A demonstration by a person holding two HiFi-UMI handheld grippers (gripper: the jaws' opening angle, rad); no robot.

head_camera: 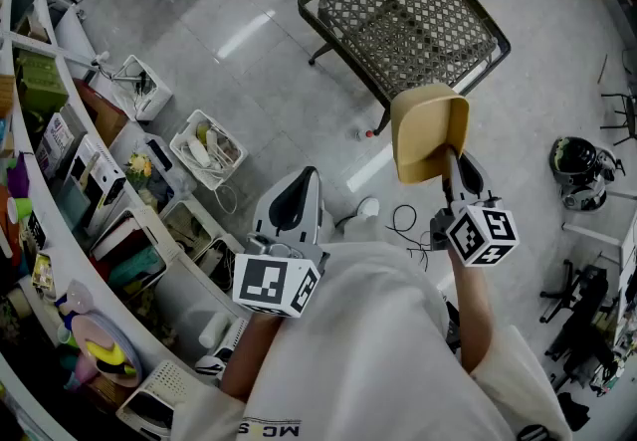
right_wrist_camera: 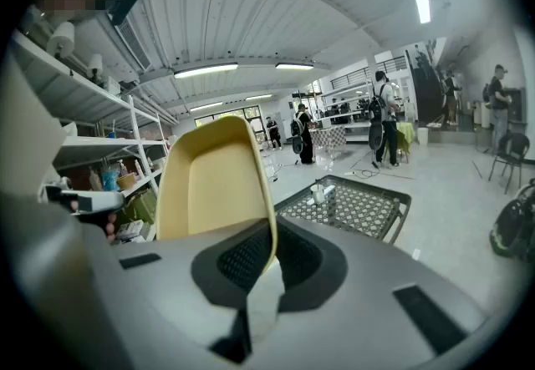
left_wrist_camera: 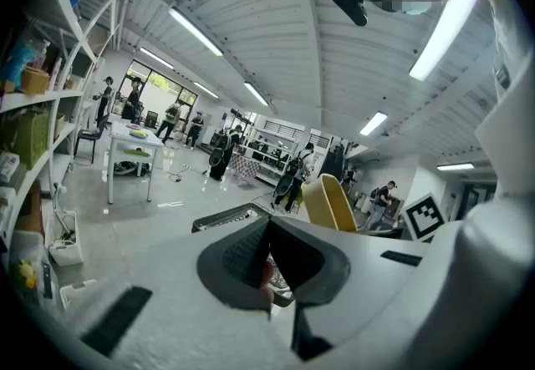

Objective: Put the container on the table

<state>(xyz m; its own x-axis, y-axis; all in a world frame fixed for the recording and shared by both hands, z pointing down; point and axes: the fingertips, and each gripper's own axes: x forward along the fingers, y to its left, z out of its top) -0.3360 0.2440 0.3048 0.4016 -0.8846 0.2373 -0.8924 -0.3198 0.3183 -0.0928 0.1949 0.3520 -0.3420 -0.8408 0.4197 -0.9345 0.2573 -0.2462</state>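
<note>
**Container (head_camera: 428, 130) held on end, short of the table (head_camera: 438, 36)**

It stands upright in the air, long axis running straight out from the right gripper (right_wrist_camera: 269, 264), whose jaws pinch one wall (hollow side turned toward the person). The left gripper (left_wrist_camera: 267, 255) has its jaws together on nothing.

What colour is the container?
The container is pale yellow, clearest in the right gripper view.

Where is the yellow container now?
The yellow container is clamped by the right gripper, right of centre in the head view, in the air by the mesh table's near edge.
</note>
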